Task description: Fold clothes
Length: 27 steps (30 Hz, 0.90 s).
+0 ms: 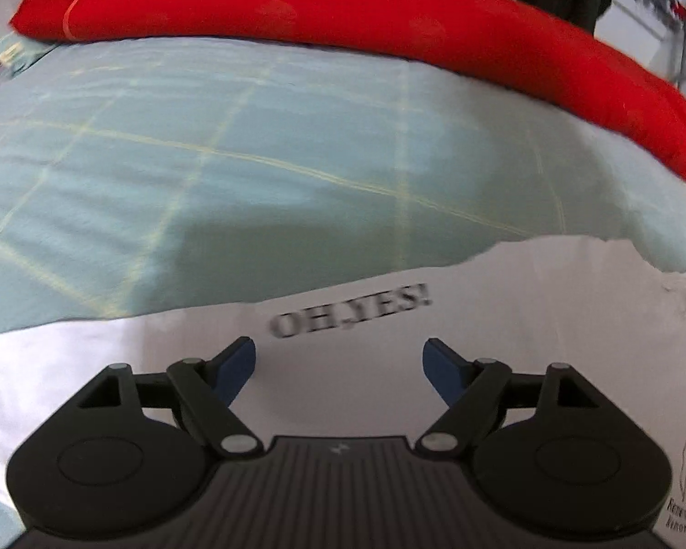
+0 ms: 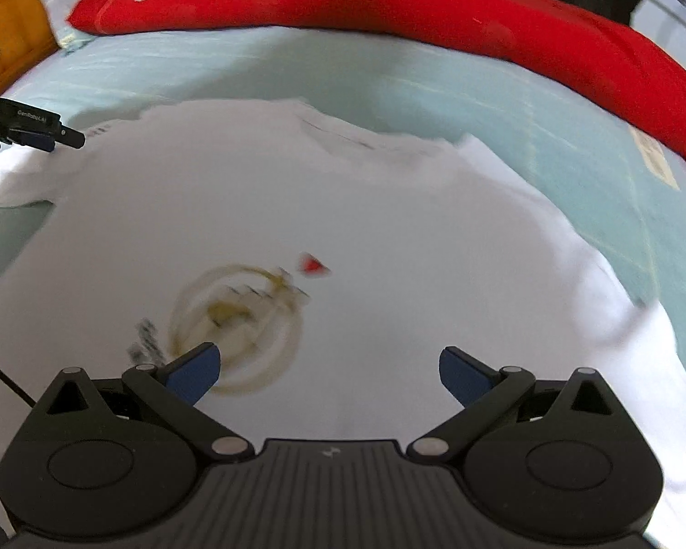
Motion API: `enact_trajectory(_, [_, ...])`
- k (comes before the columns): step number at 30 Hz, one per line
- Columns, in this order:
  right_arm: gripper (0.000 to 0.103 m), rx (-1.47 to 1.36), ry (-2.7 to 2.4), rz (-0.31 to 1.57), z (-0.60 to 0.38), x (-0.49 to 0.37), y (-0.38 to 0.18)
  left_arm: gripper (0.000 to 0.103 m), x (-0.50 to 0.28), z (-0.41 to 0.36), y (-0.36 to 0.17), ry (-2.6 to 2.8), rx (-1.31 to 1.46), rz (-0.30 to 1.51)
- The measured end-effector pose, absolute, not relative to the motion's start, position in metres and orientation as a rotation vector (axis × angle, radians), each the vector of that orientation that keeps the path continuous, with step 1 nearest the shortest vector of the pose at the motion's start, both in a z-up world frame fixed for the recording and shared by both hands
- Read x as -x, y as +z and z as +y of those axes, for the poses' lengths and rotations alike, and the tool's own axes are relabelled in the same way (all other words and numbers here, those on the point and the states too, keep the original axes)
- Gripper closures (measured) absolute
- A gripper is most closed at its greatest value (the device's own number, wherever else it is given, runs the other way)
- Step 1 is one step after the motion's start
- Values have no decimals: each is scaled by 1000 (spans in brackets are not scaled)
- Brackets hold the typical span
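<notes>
A white T-shirt (image 2: 343, 210) lies spread flat on the bed, with a round yellowish print and a small red mark on its front. The left wrist view shows another part of the white shirt (image 1: 503, 320), printed "OH, YES!". My left gripper (image 1: 338, 366) hovers over that fabric, its blue pads wide apart with nothing between them. Over the shirt's print, my right gripper (image 2: 329, 373) is likewise open and empty. The left gripper (image 2: 66, 137) also shows at the far left of the right wrist view, over a bunched sleeve.
The bed has a pale blue checked sheet (image 1: 251, 160). A red quilt (image 1: 343, 9) runs along the far side, on a pillow at the left. A wooden headboard (image 2: 9, 23) stands at the far left. Dark clothes hang beyond the bed at the upper right.
</notes>
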State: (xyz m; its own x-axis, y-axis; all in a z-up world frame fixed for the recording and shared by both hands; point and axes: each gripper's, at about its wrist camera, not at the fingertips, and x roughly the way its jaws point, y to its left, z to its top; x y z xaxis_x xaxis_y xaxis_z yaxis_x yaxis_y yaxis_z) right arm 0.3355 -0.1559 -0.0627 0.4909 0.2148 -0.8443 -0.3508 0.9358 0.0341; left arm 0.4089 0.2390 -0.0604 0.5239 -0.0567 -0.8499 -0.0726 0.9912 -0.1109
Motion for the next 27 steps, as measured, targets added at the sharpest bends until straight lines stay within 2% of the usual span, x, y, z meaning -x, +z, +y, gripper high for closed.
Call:
enact_trajectory(13, [0, 173, 490, 1046, -69, -357, -64, 20, -379, 354, -69, 191, 191, 993])
enact_trajectory(20, [0, 202, 557, 1042, -30, -365, -65, 20, -362, 394, -63, 170, 281, 988])
enact_trajectory(27, [0, 220, 595, 1056, 2, -376, -71, 21, -357, 436, -68, 242, 246, 988])
